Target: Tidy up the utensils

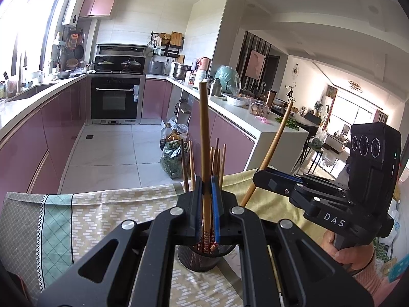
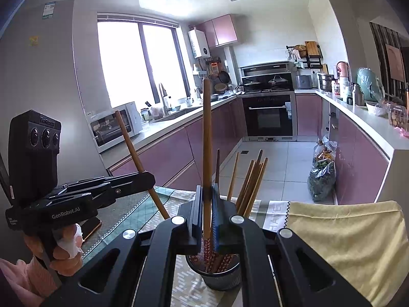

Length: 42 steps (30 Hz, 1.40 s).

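Observation:
My left gripper [image 1: 207, 186] is shut on a long wooden chopstick [image 1: 204, 133] that stands upright, its patterned lower end inside a dark mesh cup [image 1: 202, 257] holding several other chopsticks [image 1: 217, 161]. My right gripper [image 2: 207, 197] is shut on another wooden chopstick [image 2: 207, 133], also upright with its lower end in the same cup [image 2: 217, 276]. Each gripper shows in the other's view: the right one [image 1: 258, 176] with its tilted chopstick [image 1: 273, 145], the left one [image 2: 149, 179] with its chopstick [image 2: 133, 148].
The cup stands on a patterned cloth [image 1: 107, 212] over a table. A yellow cloth [image 2: 352, 235] lies at the right. Beyond the table edge lie the kitchen floor, pink cabinets [image 1: 38, 138], an oven [image 1: 115, 99], and bags and bottles [image 1: 173, 156] on the floor.

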{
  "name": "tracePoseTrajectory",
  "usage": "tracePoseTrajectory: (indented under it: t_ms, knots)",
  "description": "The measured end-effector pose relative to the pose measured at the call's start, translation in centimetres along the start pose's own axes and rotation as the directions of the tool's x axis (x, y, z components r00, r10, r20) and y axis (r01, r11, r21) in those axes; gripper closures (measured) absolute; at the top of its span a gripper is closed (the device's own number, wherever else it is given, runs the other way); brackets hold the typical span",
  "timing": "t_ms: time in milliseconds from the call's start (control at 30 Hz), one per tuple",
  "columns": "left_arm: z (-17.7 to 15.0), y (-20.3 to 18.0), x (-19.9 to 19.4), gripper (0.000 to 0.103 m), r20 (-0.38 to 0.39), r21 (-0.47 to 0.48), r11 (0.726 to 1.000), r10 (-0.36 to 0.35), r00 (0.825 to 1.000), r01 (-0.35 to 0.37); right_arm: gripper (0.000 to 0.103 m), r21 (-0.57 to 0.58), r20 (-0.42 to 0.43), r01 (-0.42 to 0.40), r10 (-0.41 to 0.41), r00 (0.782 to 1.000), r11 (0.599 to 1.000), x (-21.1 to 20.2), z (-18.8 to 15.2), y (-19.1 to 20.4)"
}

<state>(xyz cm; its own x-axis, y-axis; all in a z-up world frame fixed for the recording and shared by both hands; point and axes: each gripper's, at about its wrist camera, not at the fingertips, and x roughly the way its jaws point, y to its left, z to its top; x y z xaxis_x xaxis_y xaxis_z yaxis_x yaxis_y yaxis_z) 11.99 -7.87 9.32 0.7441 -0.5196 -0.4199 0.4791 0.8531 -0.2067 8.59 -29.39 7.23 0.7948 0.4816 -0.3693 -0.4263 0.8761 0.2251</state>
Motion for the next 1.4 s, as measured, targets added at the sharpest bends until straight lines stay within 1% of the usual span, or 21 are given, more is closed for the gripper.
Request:
tracePoseTrajectory:
  t_ms: [733,1400]
  knots:
    - [-0.2,0.1,0.8,0.096,-0.030,0.007,1.000,0.006,1.000,-0.005,0.097,0.021,-0.026,0.006,-0.005,1.000,1.000,1.2,-0.4,-0.9]
    - [-0.4,-0.6,1.4,0.096,-0.050,0.024,0.999,0.022,0.998,-0.021,0.097,0.028,-0.037,0.004,-0.003,0.999,1.000,1.5,-1.0,-1.3]
